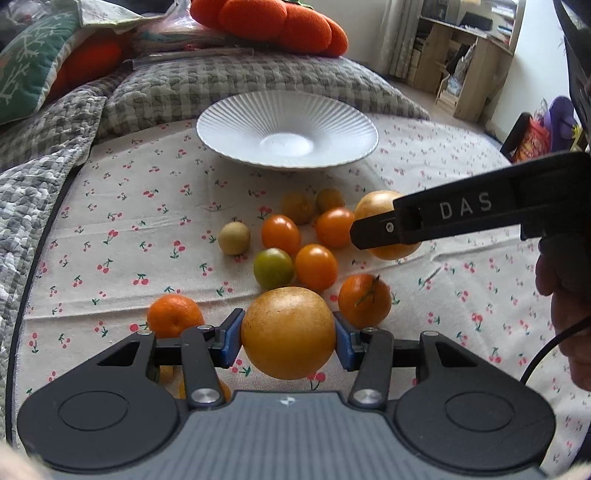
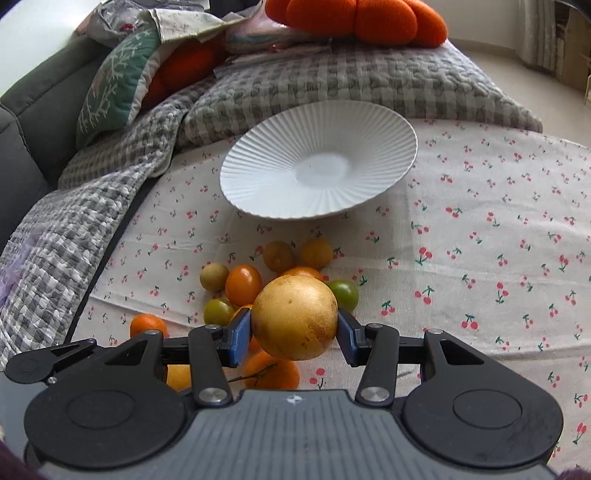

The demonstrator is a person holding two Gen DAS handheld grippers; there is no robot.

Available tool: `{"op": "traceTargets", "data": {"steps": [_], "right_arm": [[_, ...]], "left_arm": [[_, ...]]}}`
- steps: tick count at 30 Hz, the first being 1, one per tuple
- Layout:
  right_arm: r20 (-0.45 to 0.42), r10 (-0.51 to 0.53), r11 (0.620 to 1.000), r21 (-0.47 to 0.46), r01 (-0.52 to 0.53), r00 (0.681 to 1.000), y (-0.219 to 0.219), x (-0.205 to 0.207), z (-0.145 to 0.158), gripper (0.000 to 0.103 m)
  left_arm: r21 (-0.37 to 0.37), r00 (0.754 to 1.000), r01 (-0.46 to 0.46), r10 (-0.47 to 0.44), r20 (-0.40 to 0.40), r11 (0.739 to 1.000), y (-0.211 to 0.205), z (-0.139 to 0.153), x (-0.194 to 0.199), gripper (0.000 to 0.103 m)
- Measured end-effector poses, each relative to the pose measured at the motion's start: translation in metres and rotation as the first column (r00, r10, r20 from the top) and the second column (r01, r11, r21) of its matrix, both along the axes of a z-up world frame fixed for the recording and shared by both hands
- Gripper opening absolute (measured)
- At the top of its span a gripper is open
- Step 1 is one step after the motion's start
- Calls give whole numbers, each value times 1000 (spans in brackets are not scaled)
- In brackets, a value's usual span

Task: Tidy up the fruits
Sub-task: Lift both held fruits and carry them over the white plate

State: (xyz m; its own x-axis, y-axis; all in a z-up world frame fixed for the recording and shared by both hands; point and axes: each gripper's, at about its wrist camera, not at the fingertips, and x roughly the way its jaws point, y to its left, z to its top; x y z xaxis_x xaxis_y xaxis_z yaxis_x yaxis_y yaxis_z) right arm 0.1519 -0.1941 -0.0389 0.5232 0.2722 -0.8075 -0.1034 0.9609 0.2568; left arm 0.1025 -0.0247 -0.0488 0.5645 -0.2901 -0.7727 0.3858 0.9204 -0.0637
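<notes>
Left claw (image 1: 288,334): blue pads pressed on both sides of a round golden-brown fruit (image 1: 288,332), clamped and held clear above the cherry-print cloth (image 1: 110,206).

Right claw (image 2: 293,325): clenched the same way on a second round golden-yellow fruit (image 2: 294,317), speckled skin, pads touching left and right flanks. From the left wrist view this claw enters from the right as a black arm lettered "DAS", with its fruit partly hidden behind the finger.

Loose fruit on the cloth, clustered between the claws and the plate:
- three orange cherry tomatoes (image 1: 280,233), close together
- a green-tinged tomato (image 1: 273,267), touching or just beside one of the orange ones
- a small tan round fruit (image 1: 234,238), left of the cluster, slightly apart
- two dull brownish small fruits (image 1: 298,206) at the far edge
- a mandarin with a green stem (image 1: 364,301), near right
- a second mandarin (image 1: 174,315), near left

White ribbed shallow plate (image 1: 236,122): far side of the cloth, nothing on it, well apart from the fruit cluster.

Beyond the plate: grey-and-white checked quilt (image 1: 229,85), an orange pumpkin-shaped plush cushion (image 1: 273,22) on top of it, a green patterned pillow (image 1: 33,59) at far left.
</notes>
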Motion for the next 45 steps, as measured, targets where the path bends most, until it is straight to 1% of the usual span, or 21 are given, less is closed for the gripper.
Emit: {"op": "traceTargets", "data": {"steps": [7,12,17,20,21,24,28,31,34,36,39,42,45], "right_arm": [[39,5,1000,5,-5,999,-3,-3,9,44],[32,-4,1000,19,3,999,-6,0,9,44],[57,-11,999,49,8,998,-11,-1,15,44],[57,-14,998,64,11,998,-13,1,17,44],[58,-13,998,66,10,998,-14,1,17,44],[75,-4,999,52,0,997,-14,3,19,45],[85,15,998,56,-20,996,-15,7,21,44],[99,27,998,53,-33,995,-18,13,23,44],[114,27,998,47,-32,993,-22,26,26,44],[138,16,999,42,-22,990,-26,43,29,45],[159,-7,998,66,-4,987,-35,73,30,45],[138,-20,995,95,7,990,-43,105,21,44],[101,-34,995,92,24,994,-45,130,9,44]], "left_arm": [[-61,1000,-13,14,15,998,9,12,-1,45],[-91,999,-39,40,16,995,16,16,4,45],[-142,998,-60,63,19,988,26,24,7,45],[-175,997,-72,77,19,982,32,28,7,45],[-176,996,-79,84,22,981,33,28,7,45],[-149,995,-85,91,33,985,32,27,7,45],[-154,996,-85,90,25,984,33,28,9,45],[-119,995,-89,94,34,989,30,32,17,45],[-108,995,-86,91,45,990,25,40,32,45],[-108,995,-77,83,57,991,18,48,49,45],[-114,991,-66,78,108,991,7,60,80,45],[-122,990,-48,64,130,991,-8,61,114,45],[-134,990,-39,57,132,990,-22,54,147,45]]}}
